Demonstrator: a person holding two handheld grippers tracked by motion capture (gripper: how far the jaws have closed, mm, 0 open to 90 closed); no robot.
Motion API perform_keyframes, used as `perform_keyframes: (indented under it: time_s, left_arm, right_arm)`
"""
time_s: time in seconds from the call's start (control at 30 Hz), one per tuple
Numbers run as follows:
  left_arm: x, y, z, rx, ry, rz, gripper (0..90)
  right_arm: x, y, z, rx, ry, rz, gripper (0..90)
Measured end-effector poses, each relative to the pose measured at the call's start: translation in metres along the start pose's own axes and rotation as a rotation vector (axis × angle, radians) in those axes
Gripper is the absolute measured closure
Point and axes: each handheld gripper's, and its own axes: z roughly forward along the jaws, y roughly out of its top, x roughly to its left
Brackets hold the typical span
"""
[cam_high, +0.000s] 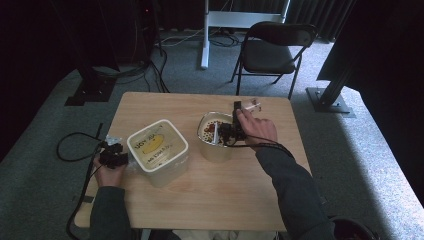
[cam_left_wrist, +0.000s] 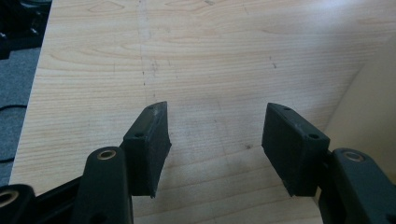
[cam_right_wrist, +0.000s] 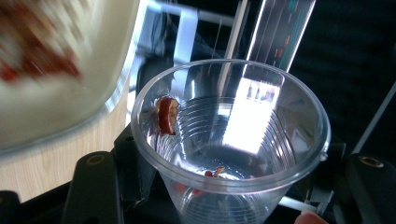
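A clear plastic cup (cam_right_wrist: 231, 135) sits between the jaws of my right gripper (cam_right_wrist: 231, 191), which is shut on it. One red piece (cam_right_wrist: 166, 114) sticks to the cup's inner wall, and a few red bits lie at its bottom. In the high view my right gripper (cam_high: 239, 114) holds the cup (cam_high: 251, 106) just behind an open cream tub (cam_high: 216, 149) of red and white pieces. My left gripper (cam_left_wrist: 217, 135) is open over bare wood, with nothing between its fingers. It rests at the table's left edge (cam_high: 113, 152), beside a lidded cream tub (cam_high: 157, 150).
The wooden table (cam_high: 210, 195) has bare room along its front and back left. A black cable (cam_high: 75, 145) loops off the left edge onto the carpet. A folding chair (cam_high: 272, 50) stands behind the table.
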Motion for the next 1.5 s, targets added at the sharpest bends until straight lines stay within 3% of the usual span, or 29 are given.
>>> perform_keyframes:
  time_s: [0.07, 0.2, 0.3, 0.43, 0.53, 0.67, 0.73, 0.83, 0.9, 0.97, 1.07, 1.17, 1.23, 1.27, 1.3, 1.33, 1.37, 1.43, 1.5]
  left_arm:
    - [0.0, 0.0, 0.0, 0.001, 0.0, 0.002, 42.2]
    - [0.001, 0.0, -0.001, -0.007, -0.001, -0.006, 42.1]
    - [0.0, 0.0, 0.0, 0.001, -0.001, -0.001, 42.1]
    - [0.001, 0.0, -0.001, -0.007, 0.0, -0.003, 42.1]
    - [0.0, 0.0, 0.001, 0.002, -0.001, 0.0, 42.1]
    - [0.0, 0.0, -0.001, -0.006, -0.001, -0.003, 42.0]
    - [0.0, 0.0, 0.0, 0.0, -0.001, -0.003, 42.1]
    - [0.0, 0.0, 0.0, -0.001, 0.0, 0.001, 42.2]
    - [0.0, 0.0, -0.001, -0.004, 0.001, -0.001, 42.1]
    - [0.0, 0.0, 0.0, -0.003, 0.0, -0.003, 42.1]
    - [0.0, 0.0, 0.001, 0.002, 0.0, -0.002, 42.4]
    - [0.0, 0.0, -0.001, -0.004, 0.001, 0.001, 42.0]
    - [0.0, 0.0, 0.0, -0.001, 0.0, -0.004, 42.0]
    - [0.0, 0.0, 0.001, 0.001, 0.0, -0.002, 42.0]
    - [0.0, 0.0, 0.001, 0.003, 0.0, -0.002, 42.3]
    - [0.0, 0.0, 0.001, 0.002, 0.001, -0.001, 42.3]
    - [0.0, 0.001, 0.001, 0.002, 0.001, 0.0, 42.3]
    - [0.0, 0.001, 0.001, 0.0, 0.0, -0.001, 42.2]
    - [0.0, 0.001, 0.001, 0.001, 0.0, -0.001, 42.3]
  right_arm:
    - [0.001, 0.007, -0.008, -0.068, -0.018, -0.023, 34.4]
    - [0.0, 0.002, 0.002, 0.008, 0.003, -0.024, 34.3]
    - [0.004, 0.008, -0.01, -0.067, -0.022, -0.076, 34.3]
    - [0.001, 0.005, -0.002, 0.001, -0.03, -0.073, 34.2]
    - [0.002, 0.01, -0.011, -0.066, -0.031, -0.1, 34.2]
    - [0.0, 0.008, -0.004, -0.005, -0.029, -0.061, 34.2]
    - [0.005, 0.01, -0.008, -0.047, -0.03, -0.089, 34.2]
    - [0.006, 0.011, -0.007, -0.029, -0.025, -0.065, 34.2]
    - [0.008, 0.01, -0.005, -0.043, -0.022, -0.091, 34.2]
    - [0.007, 0.007, -0.001, -0.014, -0.014, -0.048, 34.2]
    - [0.008, 0.009, -0.009, -0.057, -0.02, -0.071, 34.2]
    - [0.004, 0.007, -0.005, -0.037, -0.017, -0.019, 34.2]
    - [0.009, 0.008, -0.007, -0.063, -0.018, -0.075, 34.2]
    - [0.009, 0.007, -0.007, -0.049, -0.028, -0.052, 34.2]
    - [0.006, 0.006, -0.005, -0.037, -0.018, 0.0, 34.3]
    - [0.006, 0.005, -0.005, -0.046, -0.004, 0.005, 34.2]
    - [0.01, 0.005, -0.006, -0.052, -0.01, -0.039, 34.3]
    - [0.009, 0.005, -0.005, -0.044, -0.008, -0.004, 34.2]
    - [0.009, 0.005, -0.006, -0.062, 0.002, -0.01, 34.2]
